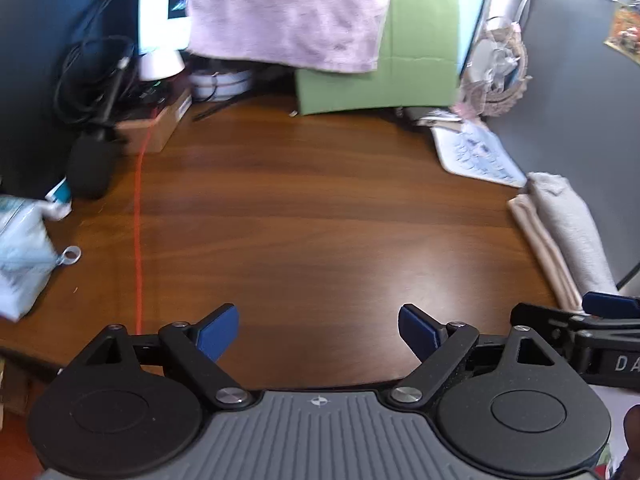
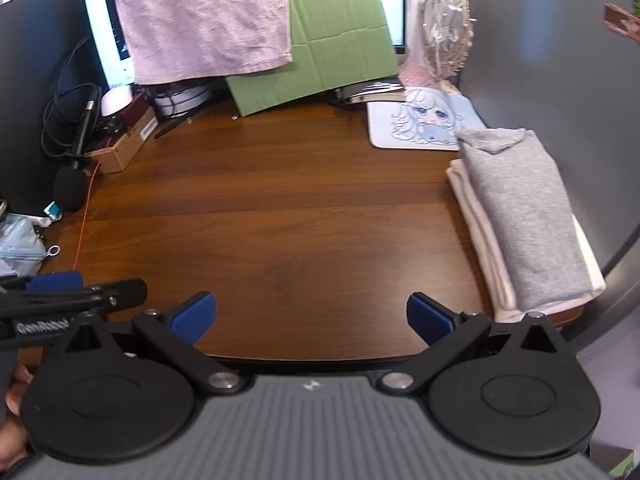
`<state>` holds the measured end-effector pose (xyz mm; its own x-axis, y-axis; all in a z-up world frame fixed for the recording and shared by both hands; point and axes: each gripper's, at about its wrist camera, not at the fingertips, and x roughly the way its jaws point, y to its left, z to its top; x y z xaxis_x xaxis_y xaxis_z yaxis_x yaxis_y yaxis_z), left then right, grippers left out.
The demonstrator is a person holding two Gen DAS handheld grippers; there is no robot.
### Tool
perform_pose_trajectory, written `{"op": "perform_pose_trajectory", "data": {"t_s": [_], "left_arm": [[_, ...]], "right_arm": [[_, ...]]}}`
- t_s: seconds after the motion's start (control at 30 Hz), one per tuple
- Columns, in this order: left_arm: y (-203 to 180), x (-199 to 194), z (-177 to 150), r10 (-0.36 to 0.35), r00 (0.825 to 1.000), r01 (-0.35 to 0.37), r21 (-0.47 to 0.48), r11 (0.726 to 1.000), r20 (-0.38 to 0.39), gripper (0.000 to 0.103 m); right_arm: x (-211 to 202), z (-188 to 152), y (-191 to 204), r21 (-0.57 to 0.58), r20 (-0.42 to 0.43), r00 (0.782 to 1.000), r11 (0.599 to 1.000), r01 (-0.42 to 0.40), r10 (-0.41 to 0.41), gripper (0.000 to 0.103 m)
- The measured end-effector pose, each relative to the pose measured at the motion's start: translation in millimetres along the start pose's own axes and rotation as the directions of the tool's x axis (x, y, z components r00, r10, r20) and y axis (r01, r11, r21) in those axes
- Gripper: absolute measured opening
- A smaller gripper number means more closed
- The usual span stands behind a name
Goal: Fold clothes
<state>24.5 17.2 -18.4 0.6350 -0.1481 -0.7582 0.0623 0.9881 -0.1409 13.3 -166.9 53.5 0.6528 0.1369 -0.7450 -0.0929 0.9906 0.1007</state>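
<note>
— Left gripper (image 1: 318, 330) is hanging wide and empty over the bare desk (image 1: 304, 216); I'm seeing the folded stack (image 1: 560, 236) lying at its right edge.

— And the right?

— Right gripper (image 2: 311, 318) is gaping too, holding nothing. The grey garment (image 2: 524, 216) is sitting on the white one (image 2: 478, 224). I'm judging a fresh piece should go in the open middle, clear of the mouse pad (image 2: 416, 128).

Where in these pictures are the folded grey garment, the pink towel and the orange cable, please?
folded grey garment (image 2: 524, 216), right wrist view, middle of its top face.
pink towel (image 2: 200, 16), right wrist view, centre of the hanging cloth.
orange cable (image 1: 137, 216), left wrist view, midway along its run over the table.
</note>
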Motion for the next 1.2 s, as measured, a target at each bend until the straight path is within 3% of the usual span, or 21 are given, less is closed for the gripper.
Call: {"op": "perform_pose_trajectory", "data": {"t_s": [0.17,0.3,0.57,1.2], "left_arm": [[-5.2,-4.2,-10.9,0.056,0.998,-0.056,0.04,0.998,-0.003,0.09],[-4.6,-5.1,-14.7,0.054,0.998,-0.053,0.027,0.998,-0.029,0.091],[-14.2,-21.1,-17.7,0.12,0.992,-0.121,0.048,0.991,0.031,0.091],[-20.3,-21.6,-17.5,0.141,0.99,-0.143,0.067,0.987,0.029,0.091]], "right_arm": [[-2.6,-4.9,6.2,-0.004,-0.001,1.0,1.0,0.002,-0.002,0.103],[-7.8,-12.0,8.3,0.011,0.017,1.0,1.0,0.018,-0.018,0.103],[-5.9,-18.1,9.4,-0.01,-0.016,0.998,0.998,0.066,-0.066,0.103],[-4.1,-23.2,8.3,-0.006,0.0,0.997,0.997,0.079,-0.079,0.103]]}}
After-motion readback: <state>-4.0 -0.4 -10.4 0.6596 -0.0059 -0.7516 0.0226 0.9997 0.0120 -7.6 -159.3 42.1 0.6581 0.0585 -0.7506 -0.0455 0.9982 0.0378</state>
